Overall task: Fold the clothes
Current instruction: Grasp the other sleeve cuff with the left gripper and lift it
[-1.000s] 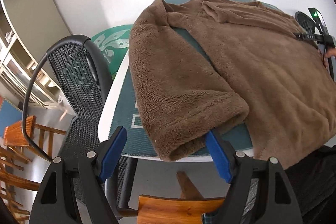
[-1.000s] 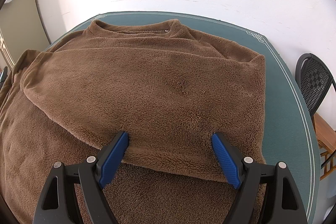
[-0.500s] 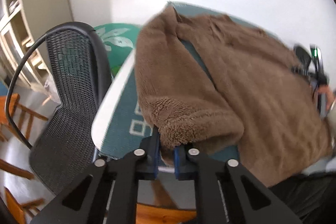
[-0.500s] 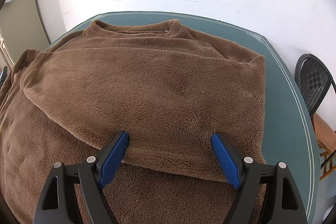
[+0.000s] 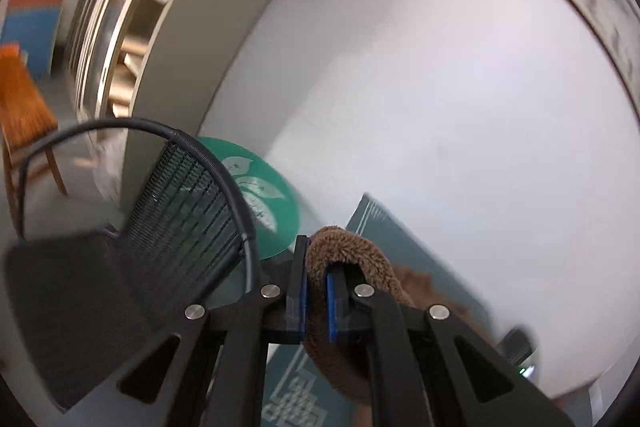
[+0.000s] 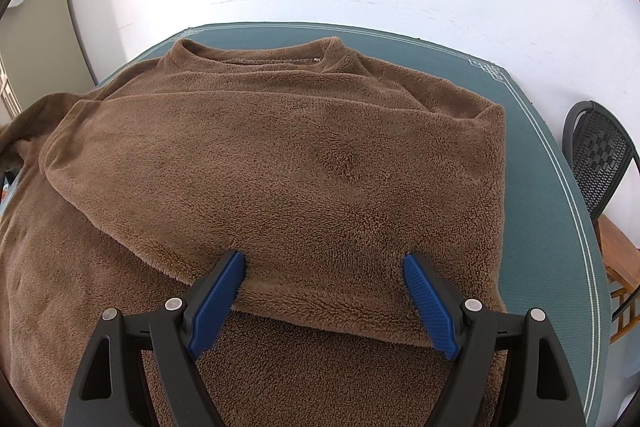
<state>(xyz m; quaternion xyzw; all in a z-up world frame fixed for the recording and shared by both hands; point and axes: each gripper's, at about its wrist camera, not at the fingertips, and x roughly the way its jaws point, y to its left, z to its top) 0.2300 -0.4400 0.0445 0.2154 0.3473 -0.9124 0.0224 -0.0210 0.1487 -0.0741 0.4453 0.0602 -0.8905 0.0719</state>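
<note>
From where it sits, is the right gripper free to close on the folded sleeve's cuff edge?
Probably yes. The right gripper is open, its fingers straddling the cuff edge of the brown fleece sweater, with nothing lying between them. The left gripper is clamped on the other sleeve.

Your left gripper (image 5: 316, 291) is matte black plastic, its angular linkage arms cut with triangular openings and pinned by round silver screws. Thin blue pads line the inner faces of its fingers (image 5: 334, 301). Your right gripper (image 6: 324, 301) matches it: black arms, silver screws, and ribbed blue fingers (image 6: 430, 311) tapering to narrow tips.
</note>
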